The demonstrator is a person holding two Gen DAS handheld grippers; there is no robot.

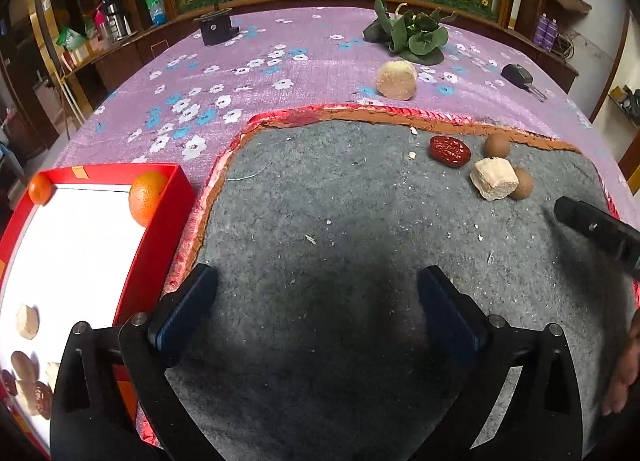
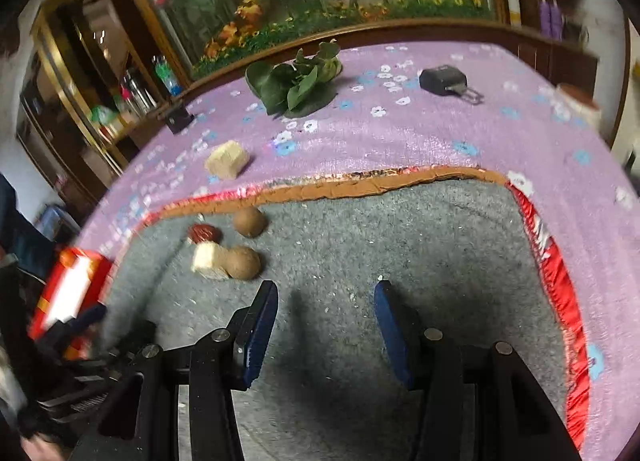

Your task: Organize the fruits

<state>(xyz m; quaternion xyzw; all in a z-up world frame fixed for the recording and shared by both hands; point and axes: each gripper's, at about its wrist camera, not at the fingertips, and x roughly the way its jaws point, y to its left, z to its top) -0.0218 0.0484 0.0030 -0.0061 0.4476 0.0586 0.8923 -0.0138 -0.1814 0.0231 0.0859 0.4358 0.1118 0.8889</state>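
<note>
A red date (image 1: pixel 449 150) (image 2: pixel 204 233), two brown round fruits (image 1: pixel 497 145) (image 1: pixel 523 183) (image 2: pixel 249 221) (image 2: pixel 242 263) and a beige cube (image 1: pixel 493 178) (image 2: pixel 208 261) lie on the grey mat (image 1: pixel 340 241) (image 2: pixel 400 241). A red tray (image 1: pixel 158 229) (image 2: pixel 72 289) at the left holds two oranges (image 1: pixel 146 197) (image 1: pixel 40 189) and several small pieces (image 1: pixel 28 377). My left gripper (image 1: pixel 318 301) is open and empty above the mat. My right gripper (image 2: pixel 326 321) is open and empty, just right of the near brown fruit; one finger shows in the left wrist view (image 1: pixel 596 229).
A second beige block (image 1: pixel 396 79) (image 2: pixel 227 159) lies on the purple flowered cloth (image 1: pixel 240 73) (image 2: pixel 400 141) behind the mat. Green leaves (image 1: pixel 412 35) (image 2: pixel 296 85), a black device (image 1: pixel 518 75) (image 2: pixel 444 79) and a black stand (image 1: pixel 216 27) lie farther back. A wooden cabinet borders the table.
</note>
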